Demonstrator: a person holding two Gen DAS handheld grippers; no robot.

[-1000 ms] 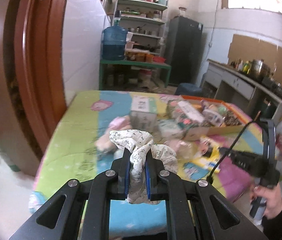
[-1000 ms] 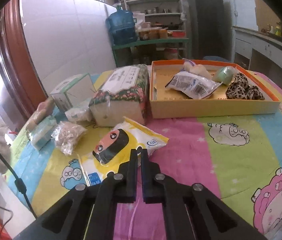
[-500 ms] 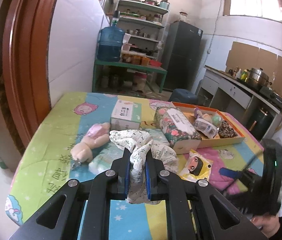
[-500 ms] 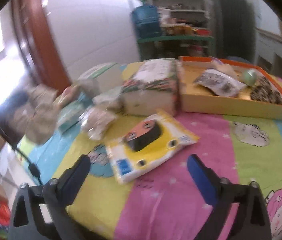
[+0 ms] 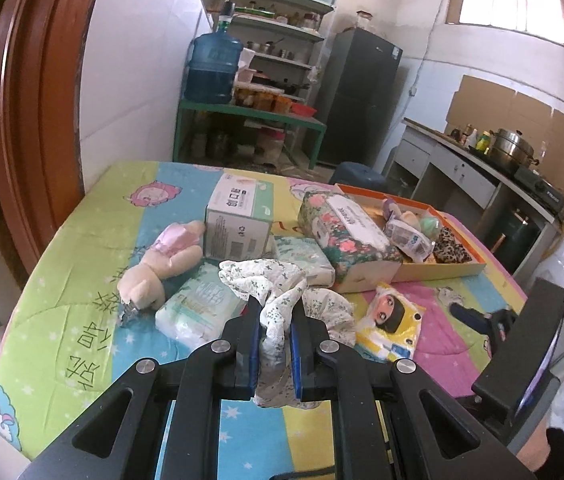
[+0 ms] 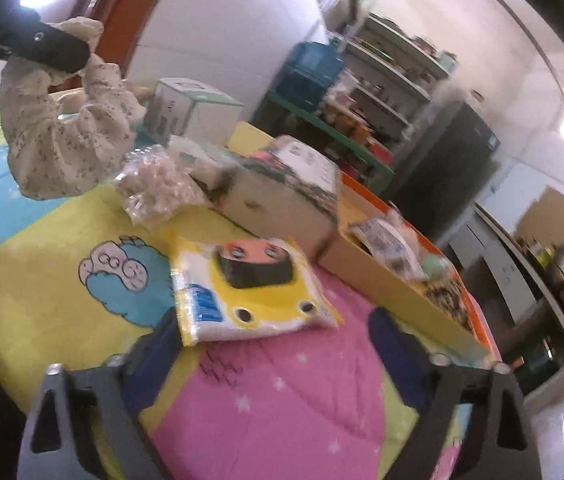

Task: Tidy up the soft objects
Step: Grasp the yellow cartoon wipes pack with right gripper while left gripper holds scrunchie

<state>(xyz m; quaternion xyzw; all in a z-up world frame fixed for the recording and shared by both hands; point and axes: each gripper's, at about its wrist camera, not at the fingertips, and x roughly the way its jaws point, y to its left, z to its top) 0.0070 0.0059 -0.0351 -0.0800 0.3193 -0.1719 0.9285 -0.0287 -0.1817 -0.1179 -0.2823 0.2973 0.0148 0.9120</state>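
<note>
Clamped between the blue pads of my left gripper [image 5: 276, 320] is a white floral cloth [image 5: 266, 280] — bunched, its ruffled top spilling over the fingertips and a tail hanging down between them, held up in the air above the near part of the bed [image 5: 82, 216]. My right gripper [image 6: 274, 320] stands with its jaws wide apart and nothing in them, tilted, low over the pink stripe of the bedspread. Directly ahead of those open jaws, nearly between the tips, lies the yellow cartoon tissue pack [image 6: 250, 284], flat, its long axis running roughly across my line of approach; the right hand is clearly the nearer one to it, the left being busy. Beyond it sits the floral tissue pack [image 6: 282, 192], touching the orange tray [image 6: 393, 296], which already holds a few small soft things; a clear bag of pale bits [image 6: 154, 184] lies to the left. Farther out in the left view are a plush toy [image 5: 162, 264], a green-and-white box [image 5: 238, 216] and a wipes pack [image 5: 198, 308]. A second ago my right jaws were pressed together; half a second ago they had opened, and now they sit closer to the yellow pack and tilted. The left grip on the cloth has not changed, though that view has steadied and shows more of the bed.
</note>
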